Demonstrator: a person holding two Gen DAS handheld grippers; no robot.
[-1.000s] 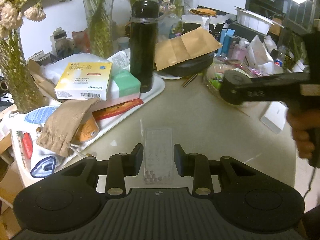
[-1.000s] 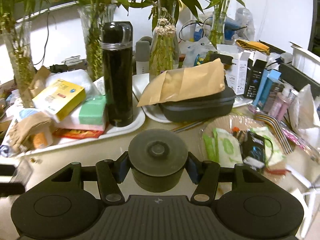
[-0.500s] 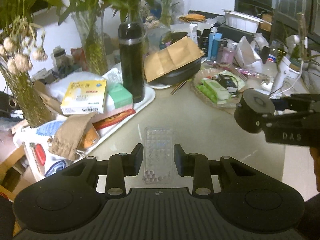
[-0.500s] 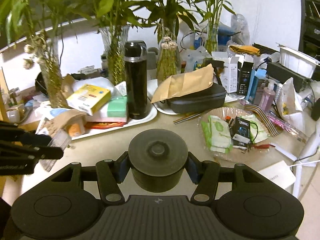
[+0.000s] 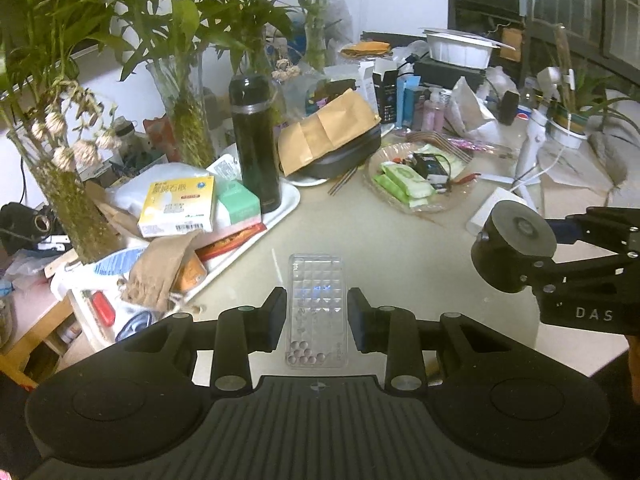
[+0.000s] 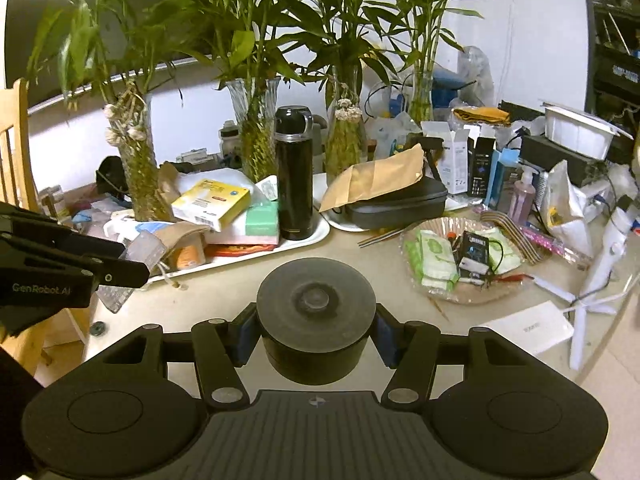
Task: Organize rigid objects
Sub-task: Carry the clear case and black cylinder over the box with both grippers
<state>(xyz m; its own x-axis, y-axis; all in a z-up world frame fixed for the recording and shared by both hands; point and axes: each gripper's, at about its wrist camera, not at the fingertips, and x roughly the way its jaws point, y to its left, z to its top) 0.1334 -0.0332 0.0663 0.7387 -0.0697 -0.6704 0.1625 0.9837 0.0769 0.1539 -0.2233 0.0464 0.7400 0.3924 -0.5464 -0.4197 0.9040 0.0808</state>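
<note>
- Nearest to us, our left gripper is clamped on a clear plastic box with small beads loose in its near end; the box is held lengthwise between the pads, clear of the tabletop.
- Likewise, our right gripper is closed on a squat black round container, its flat lid facing up, held above the tabletop. In the left wrist view this container sits well to the right of the clear box.
- Just beyond, on the left, a white tray carries a tan cloth pouch, a yellow medicine box, a green box and an upright black thermos.
- Further right, a clear dish holds green packets, and a white flat box lies near the tabletop's edge.
- Behind the tray, a dark case lies under a brown paper envelope.
- At the back, glass vases with green bamboo stalks stand along the white wall among cartons and bottles.
</note>
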